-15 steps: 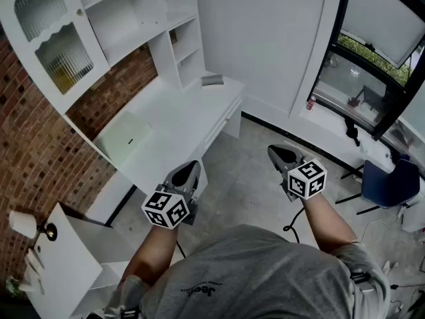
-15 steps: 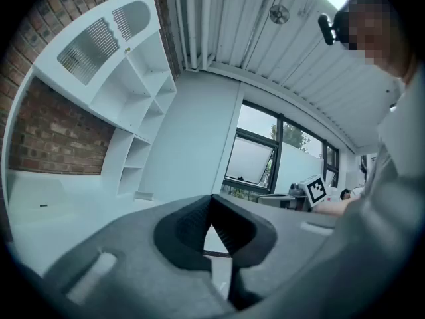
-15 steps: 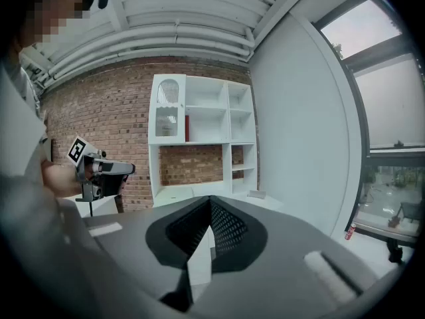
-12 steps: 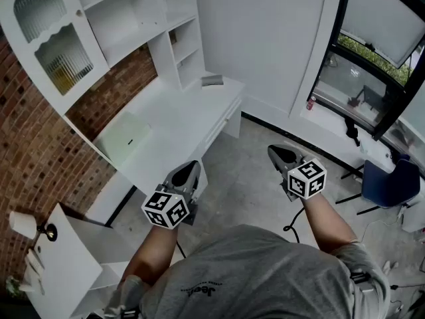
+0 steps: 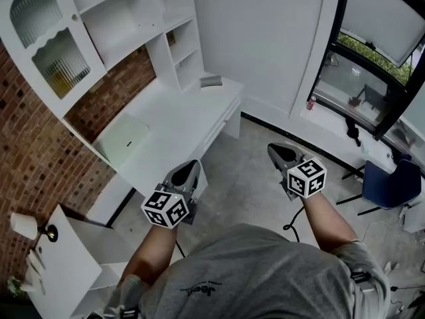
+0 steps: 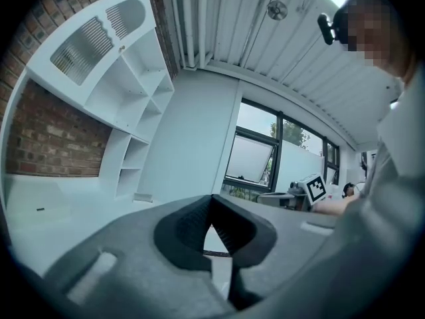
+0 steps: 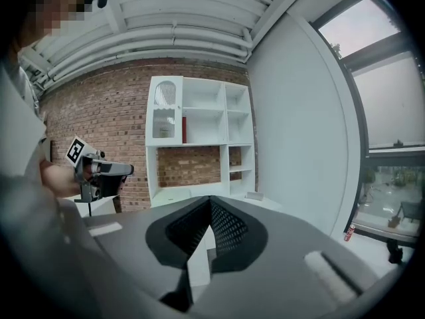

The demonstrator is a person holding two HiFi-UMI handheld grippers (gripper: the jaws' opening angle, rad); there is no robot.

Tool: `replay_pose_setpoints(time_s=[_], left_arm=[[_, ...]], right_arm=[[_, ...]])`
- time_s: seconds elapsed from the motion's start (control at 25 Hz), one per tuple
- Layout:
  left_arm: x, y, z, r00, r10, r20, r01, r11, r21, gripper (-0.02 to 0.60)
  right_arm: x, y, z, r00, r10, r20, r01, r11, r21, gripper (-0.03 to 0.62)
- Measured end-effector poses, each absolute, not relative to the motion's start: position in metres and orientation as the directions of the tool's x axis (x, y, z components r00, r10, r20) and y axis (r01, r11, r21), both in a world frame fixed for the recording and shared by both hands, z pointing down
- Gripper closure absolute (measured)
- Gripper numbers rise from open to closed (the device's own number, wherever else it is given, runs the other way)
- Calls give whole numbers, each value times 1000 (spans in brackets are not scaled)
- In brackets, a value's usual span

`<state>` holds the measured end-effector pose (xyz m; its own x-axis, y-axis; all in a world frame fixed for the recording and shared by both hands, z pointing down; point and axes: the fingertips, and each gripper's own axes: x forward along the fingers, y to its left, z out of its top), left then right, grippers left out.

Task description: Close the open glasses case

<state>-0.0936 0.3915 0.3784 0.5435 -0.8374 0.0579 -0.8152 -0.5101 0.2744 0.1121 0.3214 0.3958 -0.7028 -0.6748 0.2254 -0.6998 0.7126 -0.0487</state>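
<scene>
White desk (image 5: 179, 121): runs along the brick wall (image 5: 40, 158), with a white shelf unit (image 5: 119, 18) standing on its back edge.
Glasses case (image 5: 212, 80): small grey thing on the far end of the desk, close to the back edge and the foot of the shelves. Honestly too small from where I'm standing to say if the lid is up or down.
Pale green flat thing (image 5: 125, 138): lying toward the near end of the desk, on the back-edge side. No idea what it is.
Left gripper (image 5: 189, 171): held out level in the air by the desk's near front corner. Fingers are pinched together at the tips with nothing in them.
Right gripper (image 5: 279, 153): out over the grey floor (image 5: 252, 178), clear of the desk's front edge, tipped a bit downward. Fingers closed tight, empty too.
Gap to the case: both grippers are well apart from it, nothing touching.
Other stuff: red can (image 5: 310, 103) on the ledge under the window, blue chair (image 5: 392, 181) off to the right.
</scene>
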Motion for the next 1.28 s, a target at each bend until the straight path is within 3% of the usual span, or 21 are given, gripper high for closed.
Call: replay_pose_setpoints(time_s=[0.8,1.28], left_arm=[[28,365,370,508,-860,36,-835,-482,264,584],[4,274,389,573,-819,36,-793,-543,276,584]], right_arm=[[223,295,379,-731,-650,209,-668,743,-25,585],[198,217,399,-697,-682,222,-705,708,-38,585]])
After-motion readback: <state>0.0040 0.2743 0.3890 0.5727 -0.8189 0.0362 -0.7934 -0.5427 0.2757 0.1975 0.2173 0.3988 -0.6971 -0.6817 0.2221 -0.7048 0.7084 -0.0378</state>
